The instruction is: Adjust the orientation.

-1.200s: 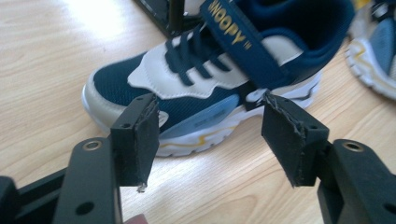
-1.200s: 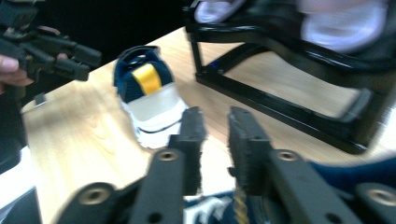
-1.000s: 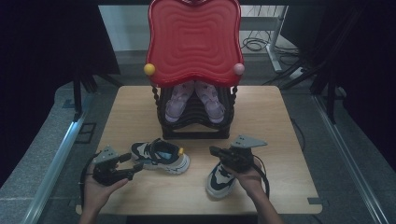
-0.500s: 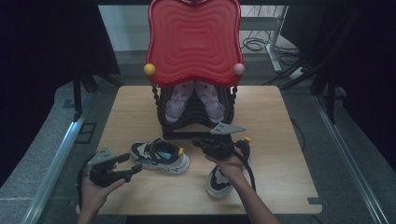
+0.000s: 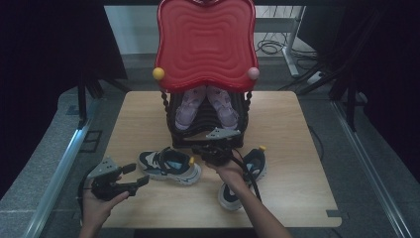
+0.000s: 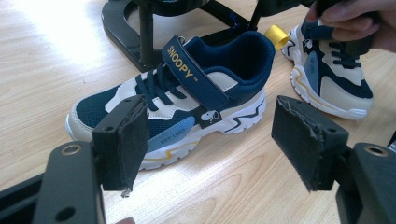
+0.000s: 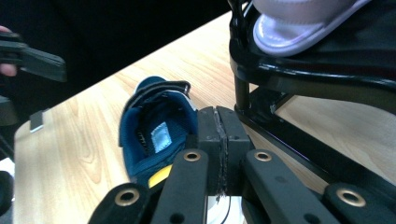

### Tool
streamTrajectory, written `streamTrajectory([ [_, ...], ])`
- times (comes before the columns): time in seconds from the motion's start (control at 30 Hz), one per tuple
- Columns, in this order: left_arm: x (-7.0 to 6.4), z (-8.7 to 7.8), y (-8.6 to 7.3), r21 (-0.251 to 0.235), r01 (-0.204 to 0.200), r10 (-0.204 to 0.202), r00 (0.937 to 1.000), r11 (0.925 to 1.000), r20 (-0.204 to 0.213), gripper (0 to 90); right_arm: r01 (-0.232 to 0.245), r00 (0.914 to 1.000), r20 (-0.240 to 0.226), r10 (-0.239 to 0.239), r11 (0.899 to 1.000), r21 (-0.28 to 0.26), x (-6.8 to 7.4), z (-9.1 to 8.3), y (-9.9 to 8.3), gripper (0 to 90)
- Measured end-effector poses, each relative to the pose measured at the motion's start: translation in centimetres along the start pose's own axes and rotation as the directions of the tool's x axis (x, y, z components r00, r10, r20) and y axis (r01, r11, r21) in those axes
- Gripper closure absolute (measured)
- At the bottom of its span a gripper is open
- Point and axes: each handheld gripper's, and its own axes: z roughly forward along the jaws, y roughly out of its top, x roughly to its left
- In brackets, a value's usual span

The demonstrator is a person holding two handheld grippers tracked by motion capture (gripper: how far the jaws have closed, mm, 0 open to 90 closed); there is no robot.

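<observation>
Left sneaker [image 5: 169, 166] lies crosswise, toe toward the left claw [image 5: 132, 174].

The wooden counter [image 5: 292, 124] carries a black shoe rack [image 5: 208, 131] at its middle back. Two navy sneakers lie before the rack: one [image 5: 169, 166] front-left, the other [image 5: 245, 178] front-right.

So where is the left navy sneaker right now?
In the high view, the navy sneaker lies on its sole on the table, left of centre, just in front of the black shoe rack and right of the open left hand-held gripper.
</observation>
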Motion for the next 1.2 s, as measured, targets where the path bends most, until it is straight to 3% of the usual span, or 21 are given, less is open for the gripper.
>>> streamTrajectory([
  [0.17,0.0,-0.1,0.0,0.003,0.001,-0.001,1.0000,1.0000,-0.001,27.6,-0.025,0.9996,0.016,0.025,0.999,0.026,-0.3,1.4,-0.2,89.5],
  [0.4,0.2,-0.3,-0.1,0.002,0.008,-0.008,1.0000,1.0000,-0.002,27.6,-0.025,0.9996,0.015,0.024,0.998,0.056,0.1,2.8,-0.8,89.5],
  [0.77,0.1,0.2,-0.2,0.024,0.006,-0.006,1.0000,0.9997,-0.007,28.0,-0.023,0.9997,0.009,0.023,0.998,0.061,0.5,2.1,-1.6,89.7],
  [0.97,-0.1,0.1,-0.1,0.004,-0.001,0.001,0.9998,1.0000,-0.021,29.7,-0.010,0.9999,-0.010,0.011,0.998,0.070,1.0,1.9,-1.8,89.7],
  [1.13,0.0,0.1,-0.2,0.003,0.007,-0.007,0.9998,1.0000,-0.019,29.9,-0.003,0.9998,0.020,0.002,0.997,0.075,0.8,2.4,-1.5,89.7],
  [1.2,0.0,0.1,-0.2,0.004,0.008,-0.008,0.9998,1.0000,-0.018,29.9,0.000,0.9997,0.026,-0.003,0.995,0.101,0.7,2.8,-1.4,89.7],
])
